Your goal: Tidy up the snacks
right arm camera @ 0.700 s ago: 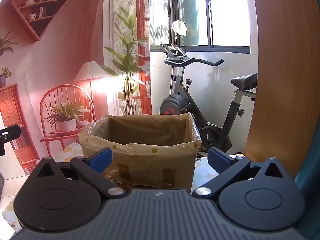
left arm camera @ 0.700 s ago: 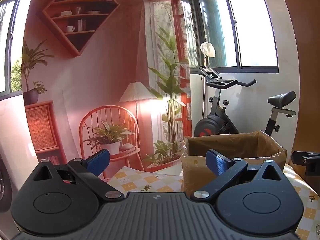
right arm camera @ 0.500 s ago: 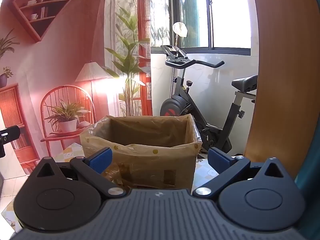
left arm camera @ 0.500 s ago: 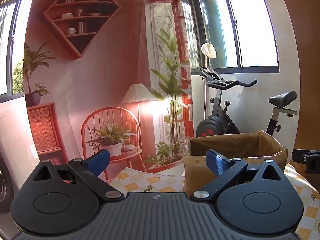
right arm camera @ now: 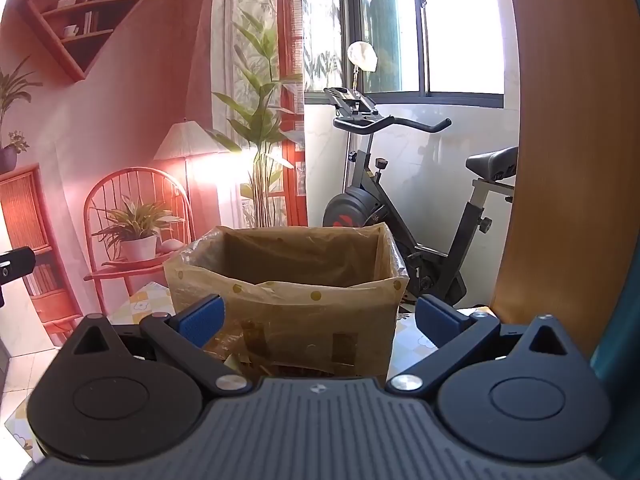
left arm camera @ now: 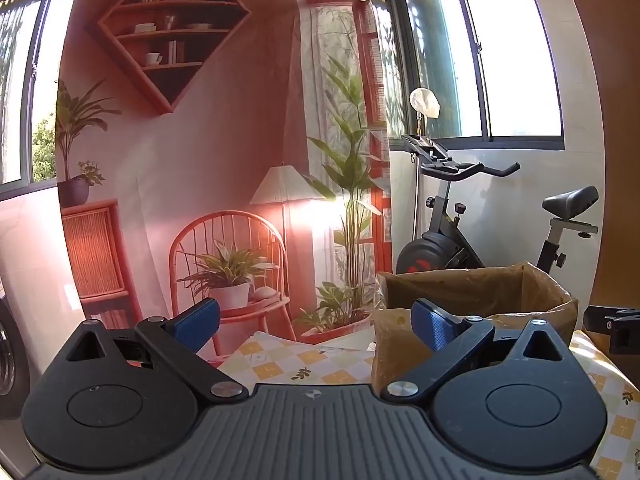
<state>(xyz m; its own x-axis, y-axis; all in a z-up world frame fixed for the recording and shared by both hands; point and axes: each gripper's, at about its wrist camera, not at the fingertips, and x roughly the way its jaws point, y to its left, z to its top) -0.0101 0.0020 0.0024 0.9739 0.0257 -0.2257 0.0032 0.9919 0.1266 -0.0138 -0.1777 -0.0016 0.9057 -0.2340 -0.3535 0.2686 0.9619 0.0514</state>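
Note:
A brown cardboard box [right arm camera: 284, 308] lined with clear plastic stands open-topped on a table with a yellow checked cloth [left arm camera: 280, 364]. My right gripper [right arm camera: 318, 320] is open just in front of the box, nothing between its blue pads. My left gripper [left arm camera: 316, 322] is open too, to the left of the same box [left arm camera: 476, 292], with only the tablecloth and backdrop beyond it. Something yellowish lies at the foot of the box behind the right gripper's left finger; I cannot tell what it is. No snack shows clearly in either view.
A printed backdrop [left arm camera: 200, 160] of a room hangs behind the table. An exercise bike [right arm camera: 392, 208] stands by the window behind the box. A wooden panel [right arm camera: 560, 140] rises at the right. The other gripper's tip [left arm camera: 616, 324] shows at the left view's right edge.
Both views have tilted down slightly, so the box and room sit a little higher in the frames. Both grippers stay open and empty.

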